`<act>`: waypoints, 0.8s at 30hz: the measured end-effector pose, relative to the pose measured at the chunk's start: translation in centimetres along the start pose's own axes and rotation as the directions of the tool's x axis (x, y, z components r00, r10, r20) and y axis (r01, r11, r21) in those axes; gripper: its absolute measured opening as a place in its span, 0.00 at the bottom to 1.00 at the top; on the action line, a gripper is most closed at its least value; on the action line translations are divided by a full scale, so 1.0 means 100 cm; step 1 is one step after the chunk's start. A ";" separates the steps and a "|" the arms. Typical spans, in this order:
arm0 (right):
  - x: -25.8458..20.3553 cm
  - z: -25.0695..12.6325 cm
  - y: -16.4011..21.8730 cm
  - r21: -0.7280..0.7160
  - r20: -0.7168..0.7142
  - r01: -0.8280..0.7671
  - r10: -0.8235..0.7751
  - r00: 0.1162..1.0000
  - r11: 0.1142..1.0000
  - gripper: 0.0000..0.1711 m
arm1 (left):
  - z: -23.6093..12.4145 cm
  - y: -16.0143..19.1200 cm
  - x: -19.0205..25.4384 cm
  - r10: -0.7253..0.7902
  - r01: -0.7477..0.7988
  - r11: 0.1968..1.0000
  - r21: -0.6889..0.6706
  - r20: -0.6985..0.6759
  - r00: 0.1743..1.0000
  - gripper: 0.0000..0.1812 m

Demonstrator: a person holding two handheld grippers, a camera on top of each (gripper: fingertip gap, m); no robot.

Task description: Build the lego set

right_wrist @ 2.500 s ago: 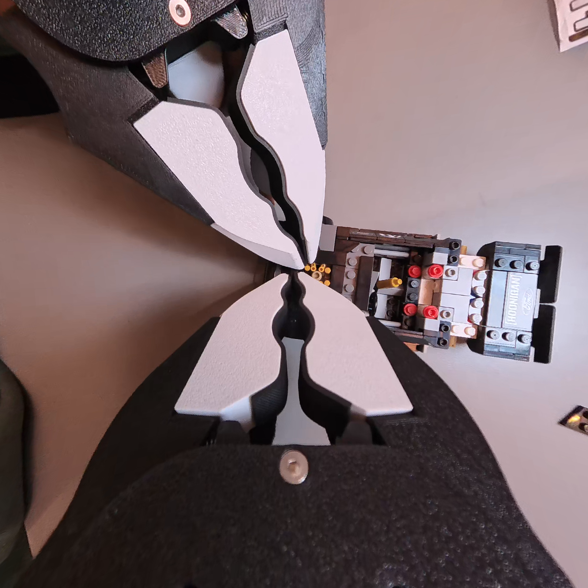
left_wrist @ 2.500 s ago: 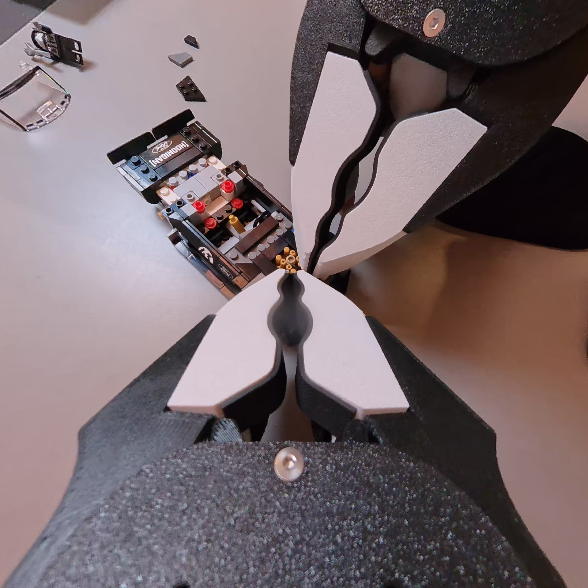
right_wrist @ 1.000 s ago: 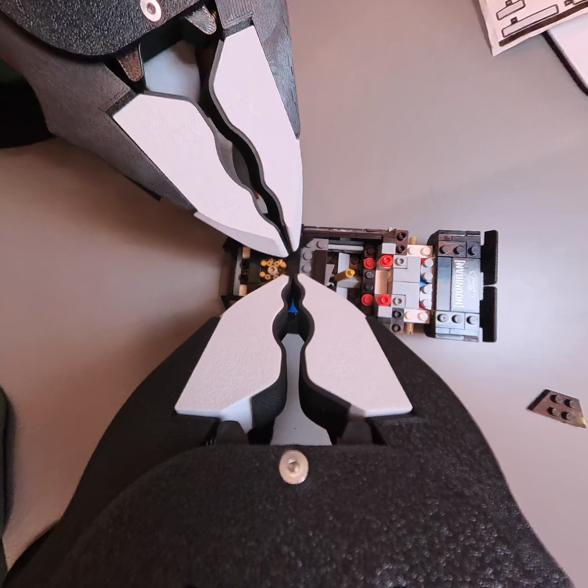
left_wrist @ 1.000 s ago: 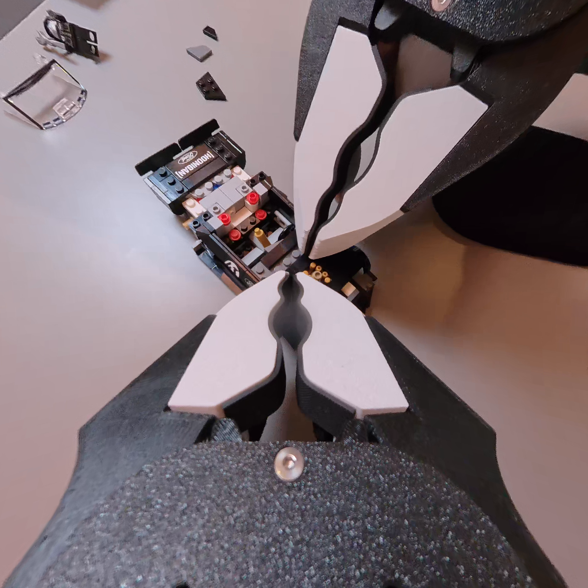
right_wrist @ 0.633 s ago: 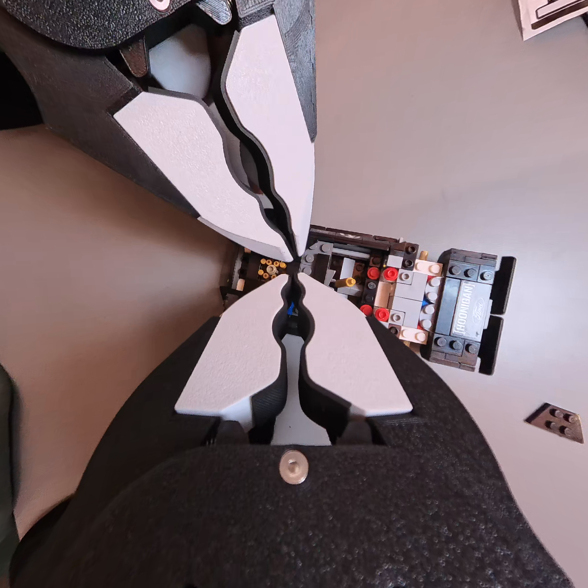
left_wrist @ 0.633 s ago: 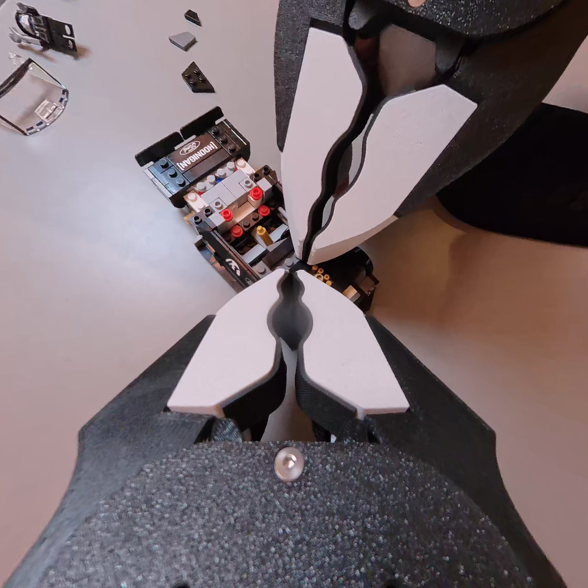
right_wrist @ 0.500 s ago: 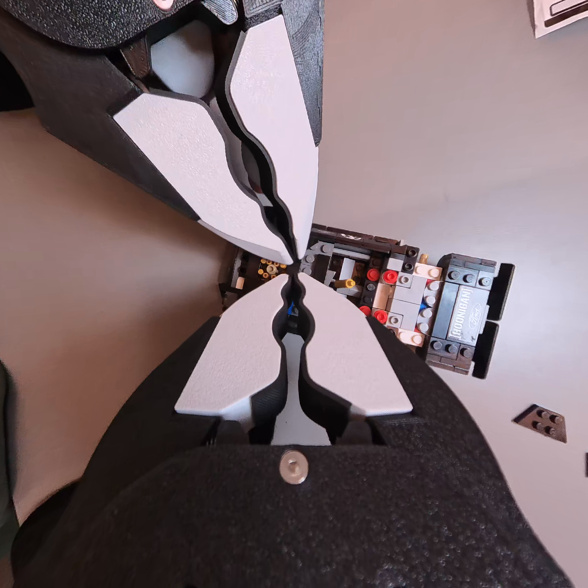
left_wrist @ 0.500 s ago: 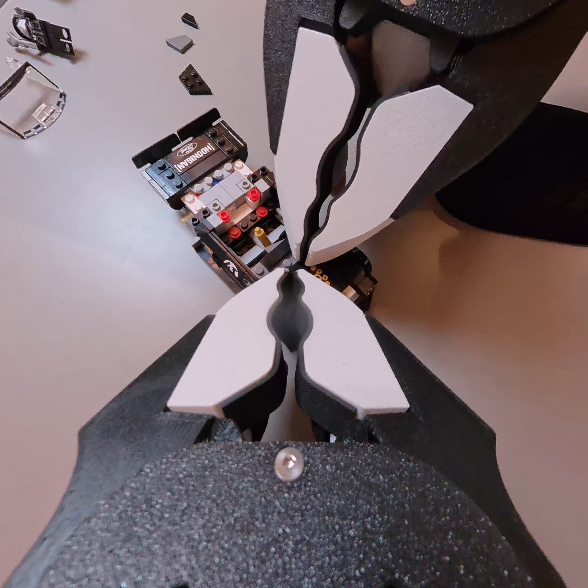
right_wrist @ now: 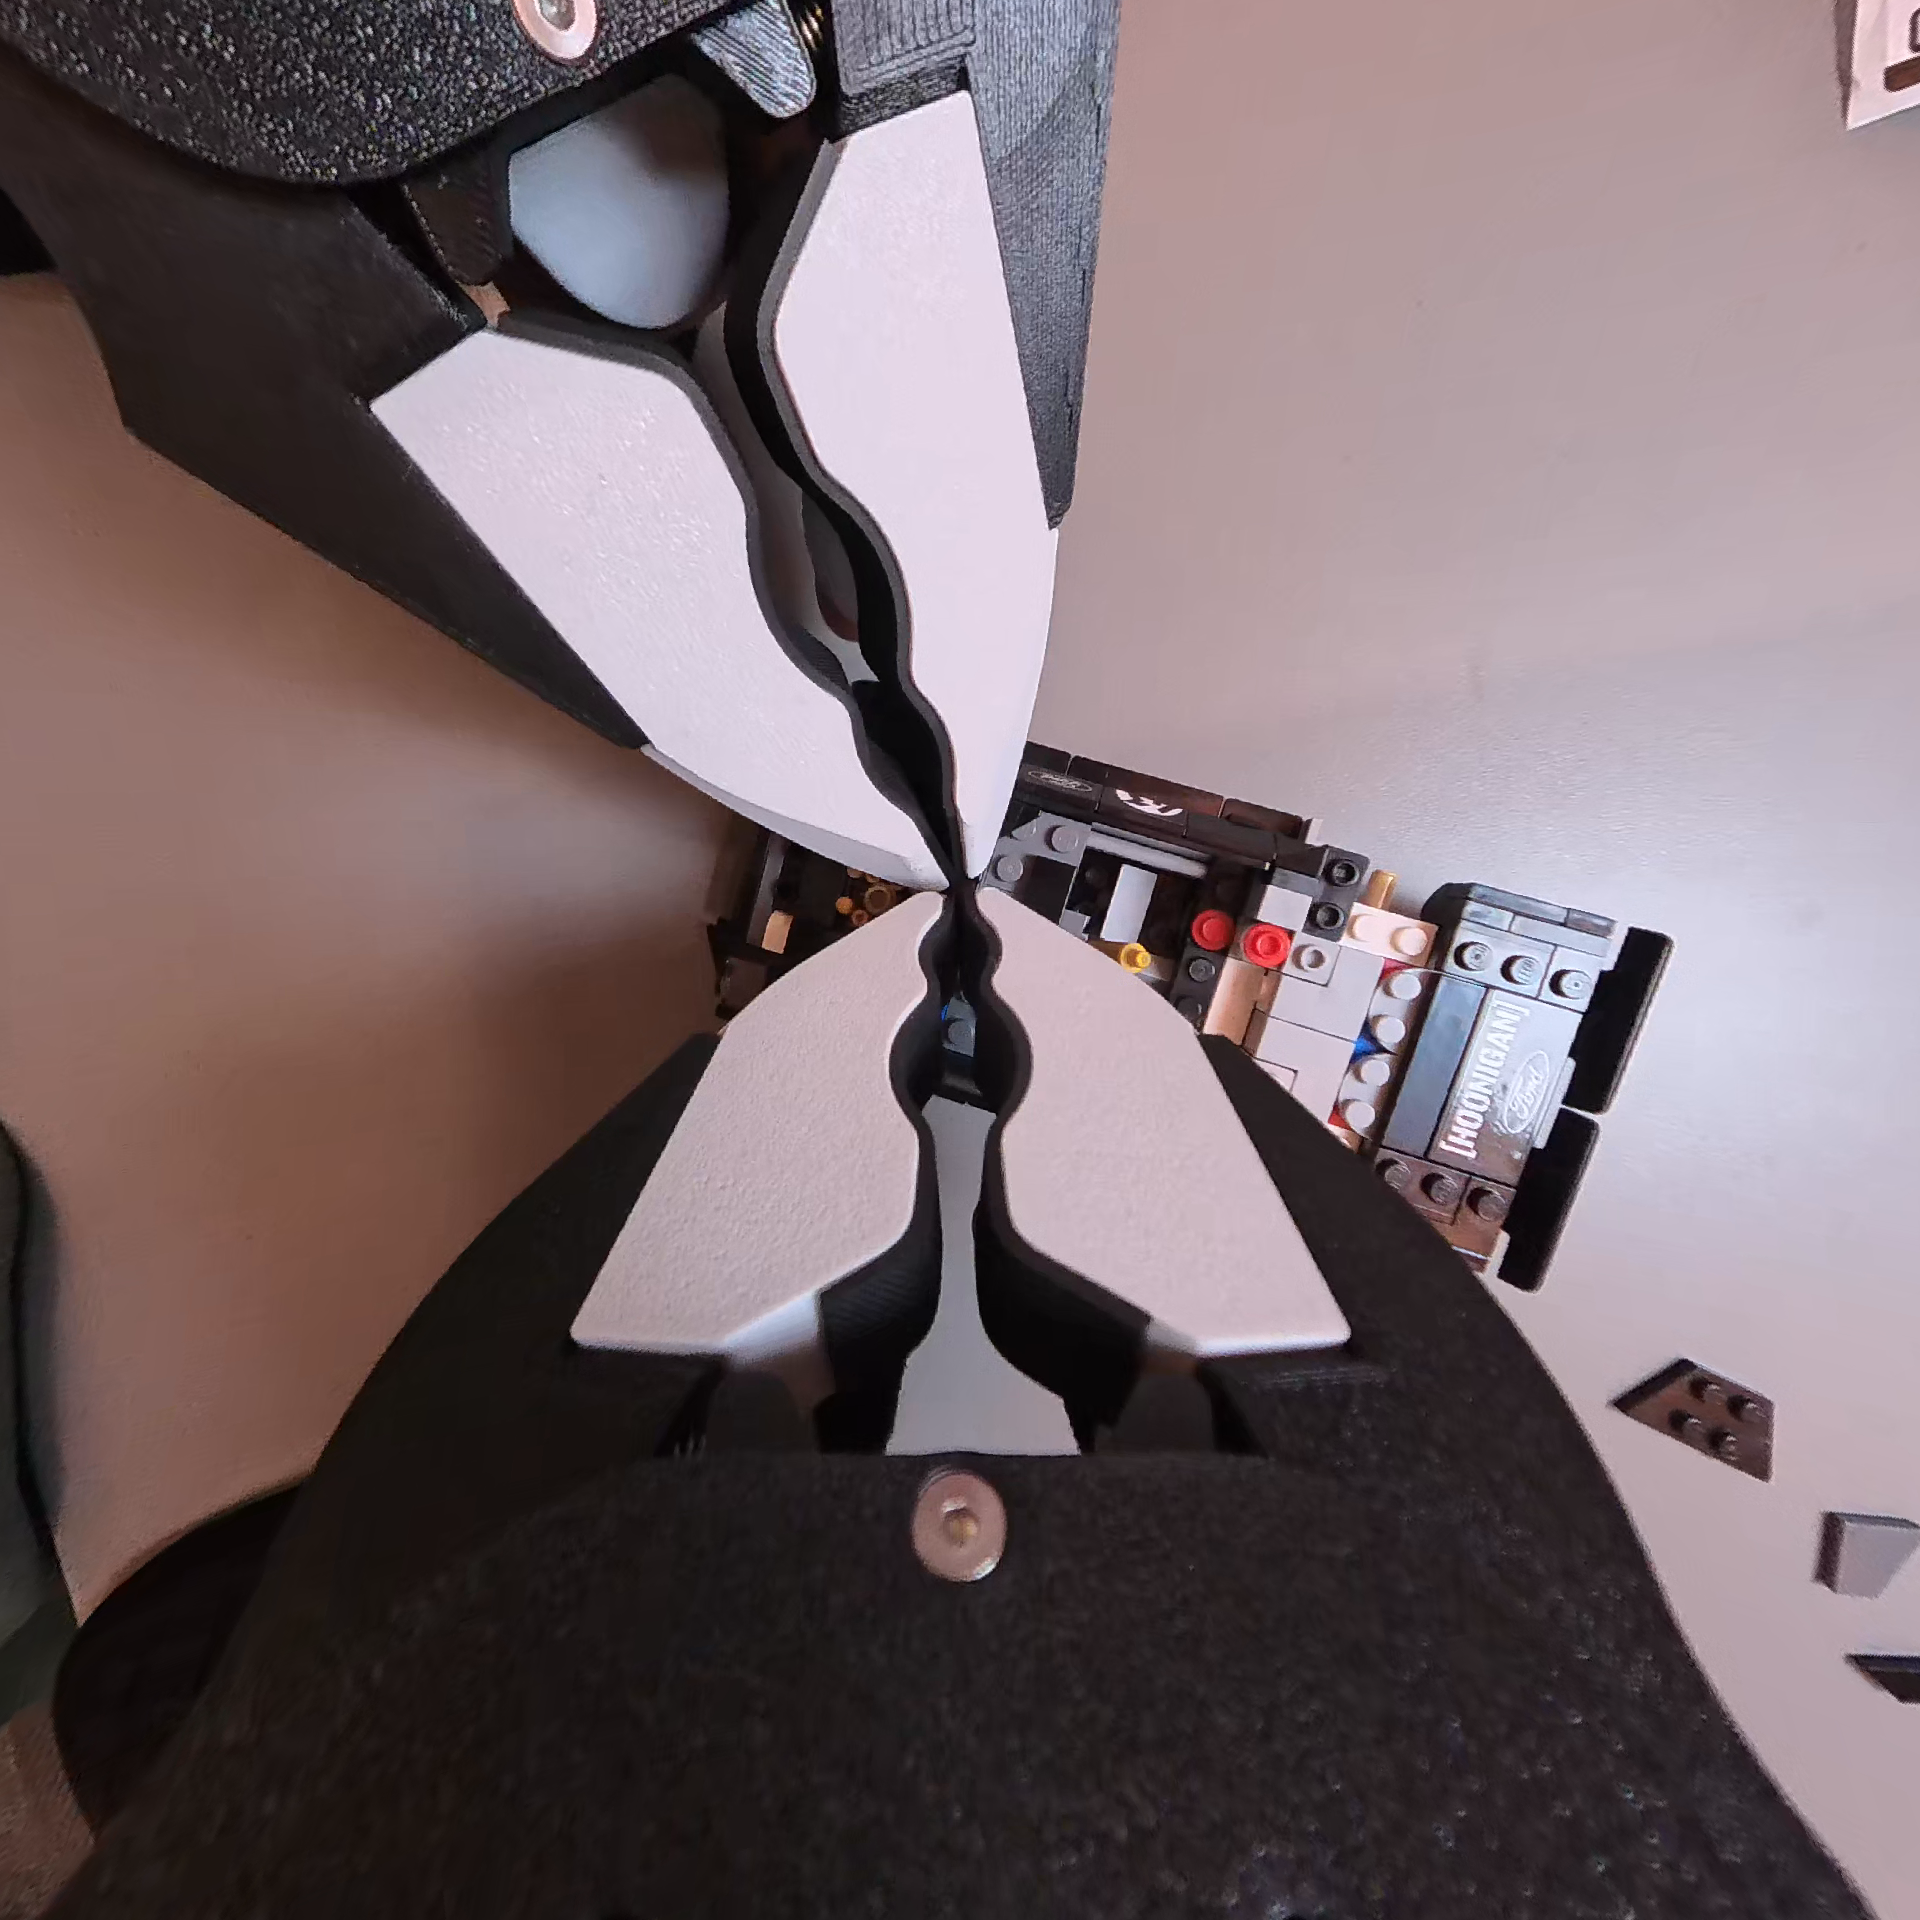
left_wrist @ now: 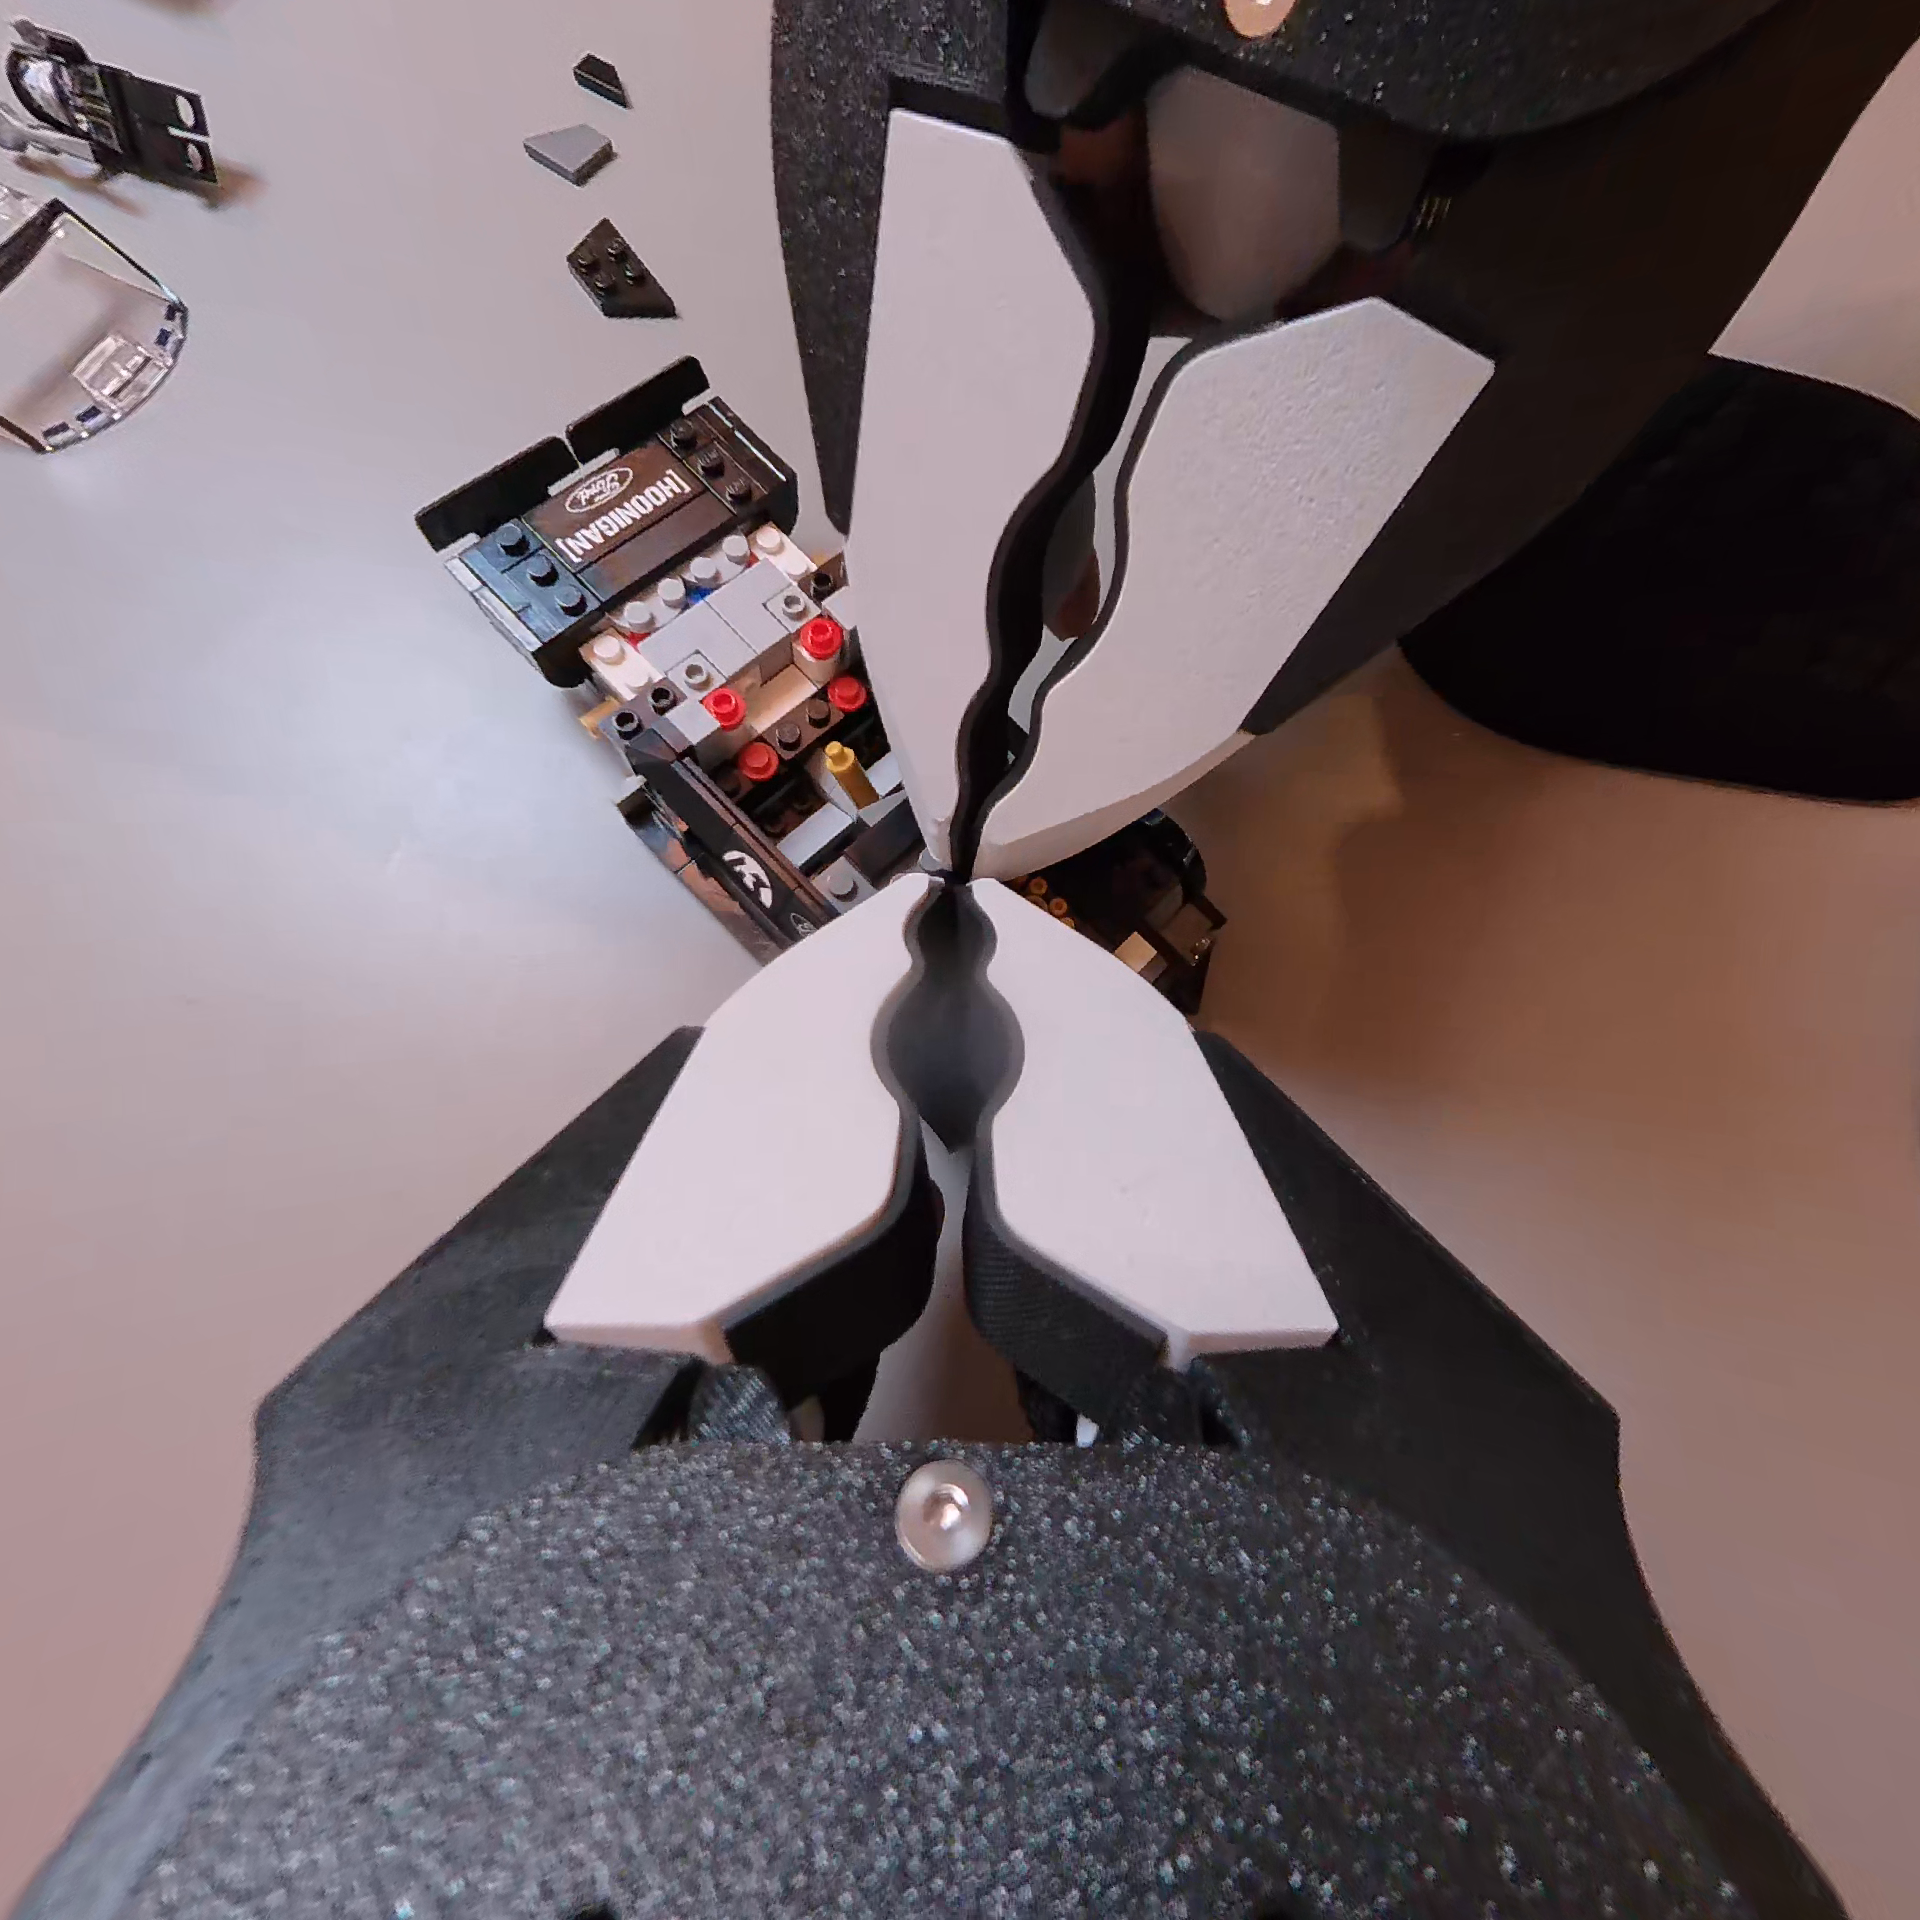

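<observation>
The table [left_wrist: 260, 831] fills the background of both views, pale grey on one side and warmer tan on the other. In the left wrist view the left gripper [left_wrist: 948, 902] rises from the bottom of the frame, its two white fingers pressed together at the tips with nothing visible between them. The right gripper [left_wrist: 961, 868] comes down from the upper right of that frame, likewise closed to a thin wavy seam, and the two sets of tips meet almost point to point at the centre.

Beneath that meeting point lies the lego car [left_wrist: 717, 665], a partly built black model with grey plates and red studs, stretching toward the upper left in the left wrist view and toward the right edge in the right wrist view [right_wrist: 1351, 997]. Whether either tip touches the model cannot be told.

Loose parts sit apart on the table: a clear windscreen piece [left_wrist: 83, 343] at the far left, a black wedge plate [left_wrist: 621, 281] above the car, a small grey tile [left_wrist: 568, 154] higher up, and a paper sheet [right_wrist: 1886, 62] in the upper right corner of the right wrist view.
</observation>
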State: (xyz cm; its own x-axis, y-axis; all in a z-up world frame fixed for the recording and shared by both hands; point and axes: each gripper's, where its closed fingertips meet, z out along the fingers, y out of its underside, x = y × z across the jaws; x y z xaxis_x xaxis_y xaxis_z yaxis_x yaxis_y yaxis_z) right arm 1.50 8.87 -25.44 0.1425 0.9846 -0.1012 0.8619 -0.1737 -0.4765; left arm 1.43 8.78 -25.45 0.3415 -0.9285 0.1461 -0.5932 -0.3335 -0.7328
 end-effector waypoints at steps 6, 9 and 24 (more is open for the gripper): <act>0.000 0.000 -0.001 0.018 -0.013 -0.012 0.012 1.000 1.000 0.00 | 0.000 -0.001 0.000 -0.001 0.001 1.000 0.011 0.009 1.000 0.01; 0.001 -0.001 0.000 0.060 -0.024 -0.039 0.041 0.999 0.997 0.00 | -0.001 -0.001 -0.001 -0.011 0.011 1.000 0.014 0.026 1.000 0.01; -0.028 0.003 -0.001 0.143 -0.038 -0.039 0.045 0.998 0.989 0.00 | -0.010 0.011 0.014 -0.010 0.010 1.000 -0.008 0.001 1.000 0.01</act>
State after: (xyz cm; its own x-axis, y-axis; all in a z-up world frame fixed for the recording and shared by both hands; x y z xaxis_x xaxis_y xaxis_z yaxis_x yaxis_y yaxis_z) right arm 0.82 6.10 -25.36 0.1997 0.9758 -0.0893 0.7774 -0.2132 -0.5917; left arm 0.57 6.94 -25.39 0.3480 -0.9249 0.1529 -0.5958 -0.3441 -0.7257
